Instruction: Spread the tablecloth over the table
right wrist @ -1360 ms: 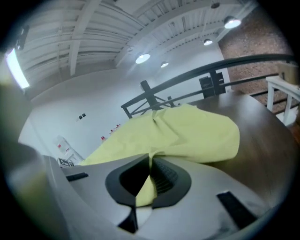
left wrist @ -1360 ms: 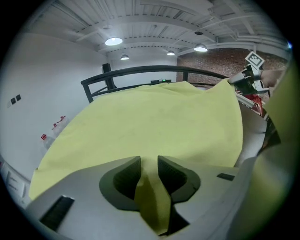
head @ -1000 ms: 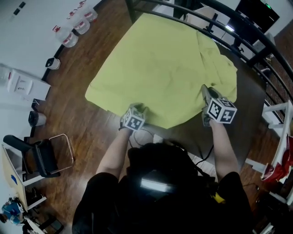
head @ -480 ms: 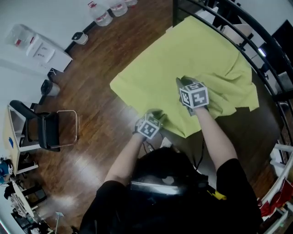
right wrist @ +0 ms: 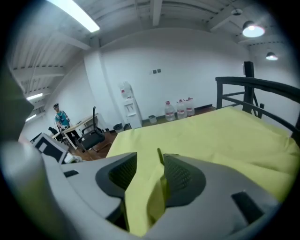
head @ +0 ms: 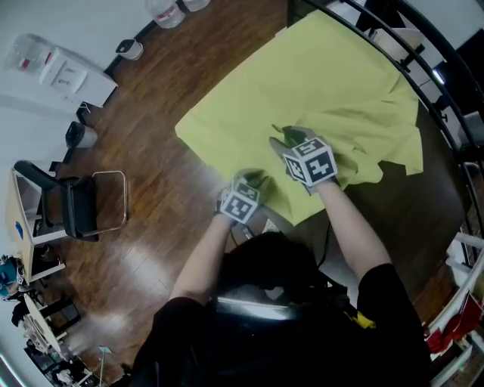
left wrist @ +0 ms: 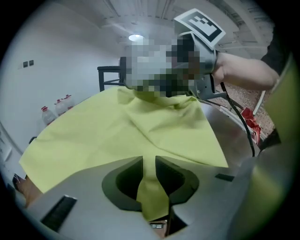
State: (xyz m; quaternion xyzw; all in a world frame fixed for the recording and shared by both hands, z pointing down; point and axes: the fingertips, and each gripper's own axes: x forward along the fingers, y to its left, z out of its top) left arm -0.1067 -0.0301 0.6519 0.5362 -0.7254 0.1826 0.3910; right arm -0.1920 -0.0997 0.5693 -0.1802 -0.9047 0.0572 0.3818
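Note:
The yellow-green tablecloth (head: 325, 75) lies rumpled over the dark table (head: 401, 204), bunched at its right side. My left gripper (head: 252, 181) is at the cloth's near edge, shut on a strip of cloth (left wrist: 152, 192) pinched between its pads (left wrist: 149, 161). My right gripper (head: 284, 137) is just beyond it, over the cloth. Its jaws have just been opening. A loose fold of tablecloth (right wrist: 145, 197) still stands between them (right wrist: 150, 161), leaning on the right pad. In the left gripper view the right gripper's marker cube (left wrist: 199, 26) shows above the cloth.
A black railing (head: 423, 60) curves round the table's far and right sides. On the wooden floor at left are an office chair (head: 76, 212), a white box (head: 60, 72), a small bin (head: 76, 134) and water bottles (head: 166, 11). Red cloth hangs at the right edge (head: 469, 317).
My right gripper has swung left from the cloth's right near corner to a spot close beside the left gripper, and its jaws have parted. The left gripper has kept its grip at the near edge.

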